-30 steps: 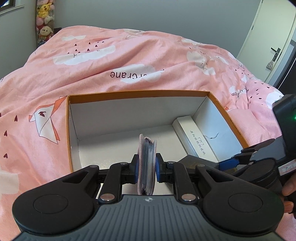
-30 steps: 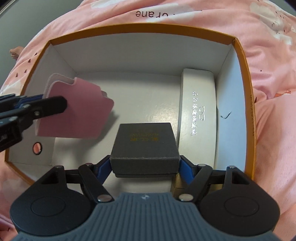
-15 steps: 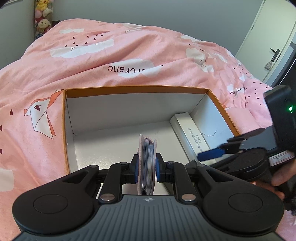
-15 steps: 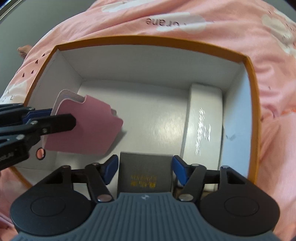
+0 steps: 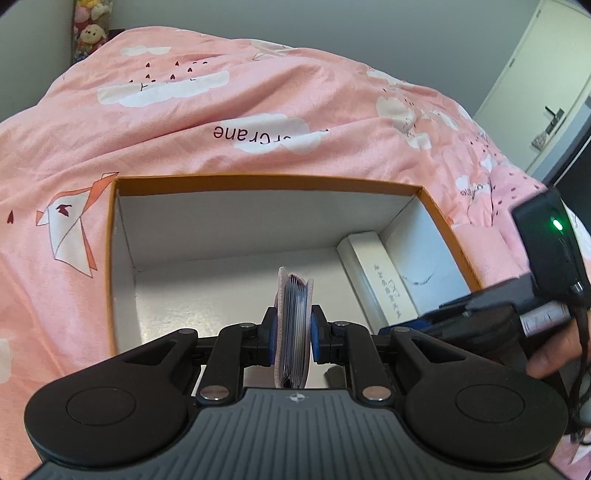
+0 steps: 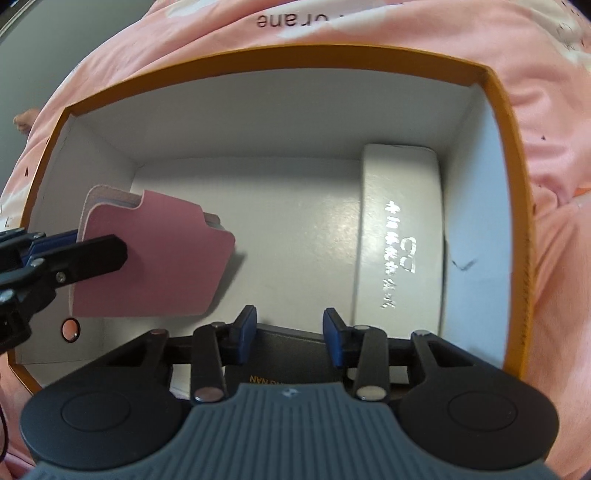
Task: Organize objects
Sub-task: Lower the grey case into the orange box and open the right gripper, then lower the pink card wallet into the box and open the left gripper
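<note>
My left gripper (image 5: 293, 332) is shut on a pink card holder (image 5: 293, 321) and holds it on edge over the left part of an orange-rimmed white box (image 5: 266, 181). From the right wrist view the card holder (image 6: 159, 258) hangs at the left wall of the box (image 6: 280, 51). A dark grey box (image 6: 288, 362) lies on the floor at the near side, under my right gripper (image 6: 290, 325). That gripper's jaws are closing, with nothing between the blue pads (image 6: 247, 325). A long white case (image 6: 399, 236) lies along the right wall.
The box rests on a pink patterned duvet (image 5: 221, 110). A person's hand (image 5: 554, 354) holds the right gripper (image 5: 480, 314) at the box's right edge. Plush toys (image 5: 88, 33) sit at the far left and a door (image 5: 554, 74) at the far right.
My right gripper let go of the dark grey box, which now lies on the box floor. The gripper drew back over it and its jaws narrowed. The left gripper stayed put with the card holder.
</note>
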`<state>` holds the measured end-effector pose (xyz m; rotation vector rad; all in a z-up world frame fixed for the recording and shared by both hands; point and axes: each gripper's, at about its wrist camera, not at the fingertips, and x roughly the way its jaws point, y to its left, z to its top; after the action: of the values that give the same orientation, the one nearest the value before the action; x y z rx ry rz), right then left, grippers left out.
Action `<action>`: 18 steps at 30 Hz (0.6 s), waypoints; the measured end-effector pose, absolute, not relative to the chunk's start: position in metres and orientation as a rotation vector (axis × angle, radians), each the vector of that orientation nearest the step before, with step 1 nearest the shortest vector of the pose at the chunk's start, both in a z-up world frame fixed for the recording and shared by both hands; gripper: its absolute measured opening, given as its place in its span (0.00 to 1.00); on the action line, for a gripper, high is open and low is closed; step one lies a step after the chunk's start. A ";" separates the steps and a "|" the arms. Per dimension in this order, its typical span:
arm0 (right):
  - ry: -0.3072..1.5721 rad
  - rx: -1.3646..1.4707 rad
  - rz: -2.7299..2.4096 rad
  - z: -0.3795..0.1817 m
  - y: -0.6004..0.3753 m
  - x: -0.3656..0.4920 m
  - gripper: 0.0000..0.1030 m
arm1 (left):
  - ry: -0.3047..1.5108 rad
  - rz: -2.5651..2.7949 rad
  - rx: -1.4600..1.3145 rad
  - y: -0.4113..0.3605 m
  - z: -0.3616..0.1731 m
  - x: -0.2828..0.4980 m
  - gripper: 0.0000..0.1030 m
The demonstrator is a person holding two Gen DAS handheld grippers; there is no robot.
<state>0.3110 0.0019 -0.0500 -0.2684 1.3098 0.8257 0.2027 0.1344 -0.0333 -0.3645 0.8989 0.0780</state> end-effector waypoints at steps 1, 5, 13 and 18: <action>1.287 -0.274 0.834 -0.048 0.001 0.309 0.40 | 0.893 0.084 -0.366 0.134 -0.033 0.205 0.19; 1.147 -0.362 0.837 -0.034 -0.003 0.299 0.40 | 0.868 0.110 -0.353 0.126 -0.033 0.219 0.19; 1.090 -0.346 0.835 -0.032 -0.009 0.302 0.40 | 0.860 0.142 -0.564 0.137 -0.051 0.246 0.19; 1.087 -0.343 0.833 -0.034 -0.017 0.302 0.40 | 0.892 0.183 -0.613 0.148 -0.057 0.244 0.22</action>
<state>0.3023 -0.0172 -0.0341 -0.3430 1.0872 0.8330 0.2444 0.1476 -0.0570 -0.6129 0.8921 0.1833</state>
